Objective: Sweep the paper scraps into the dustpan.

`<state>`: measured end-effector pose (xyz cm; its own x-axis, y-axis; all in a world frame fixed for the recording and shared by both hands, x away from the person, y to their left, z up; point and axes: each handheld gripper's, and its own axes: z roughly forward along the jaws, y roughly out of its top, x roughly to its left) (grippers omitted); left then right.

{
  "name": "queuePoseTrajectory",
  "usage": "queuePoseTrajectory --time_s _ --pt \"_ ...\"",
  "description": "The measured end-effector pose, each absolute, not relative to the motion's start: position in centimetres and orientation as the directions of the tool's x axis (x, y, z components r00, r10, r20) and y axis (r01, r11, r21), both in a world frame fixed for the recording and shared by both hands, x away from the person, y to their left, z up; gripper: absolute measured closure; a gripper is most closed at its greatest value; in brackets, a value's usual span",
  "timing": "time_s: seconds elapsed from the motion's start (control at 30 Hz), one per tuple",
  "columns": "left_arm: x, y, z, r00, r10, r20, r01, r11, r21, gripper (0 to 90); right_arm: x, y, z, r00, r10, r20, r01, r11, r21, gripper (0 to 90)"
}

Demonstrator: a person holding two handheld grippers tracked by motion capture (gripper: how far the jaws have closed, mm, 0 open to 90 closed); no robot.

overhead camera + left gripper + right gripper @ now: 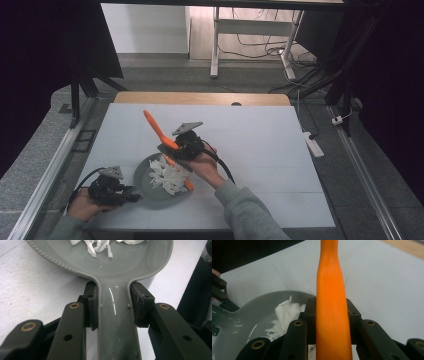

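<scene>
Left claw (113, 307): clamped on the pan's handle (115, 322), jaws pressing both sides just short of the bowl.
Right claw (331, 315): closed around the orange spatula (331, 302), handle rising away beyond the jaws.
Pan (142, 175): grey, flat on the white table (260, 135), straight ahead of the left claw.
White shreds (167, 175): heaped inside the pan, below the right claw.
Step in hand: probably stirring.
Doing it well: pin the handle firmly, sweep the blade low, keep shreds inside the rim.
</scene>
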<state>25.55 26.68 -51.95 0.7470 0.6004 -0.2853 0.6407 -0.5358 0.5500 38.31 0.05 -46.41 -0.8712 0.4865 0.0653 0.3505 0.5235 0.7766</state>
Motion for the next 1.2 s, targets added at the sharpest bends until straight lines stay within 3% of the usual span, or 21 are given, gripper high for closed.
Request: queuePoseTrajectory --time_s 0.3,0.67,1.2 --pt "25.6 26.7 -52.0 0.747 0.599 -0.288 0.641 -0.534 0.551 61.7 39.3 -3.8 -45.0 -0.823 0.568 0.032 0.364 0.483 0.796 70.5" --pt "25.4 26.6 -52.0 0.747 0.598 -0.291 0.642 -0.536 0.548 61.7 40.1 -7.6 -46.8 -0.763 0.645 0.023 0.428 0.479 0.766 70.5" --pt "25.4 26.4 -52.0 0.746 0.597 -0.295 0.644 -0.536 0.546 61.7 40.5 -7.7 -49.5 -0.744 0.667 0.050 0.485 0.487 0.726 70.6"
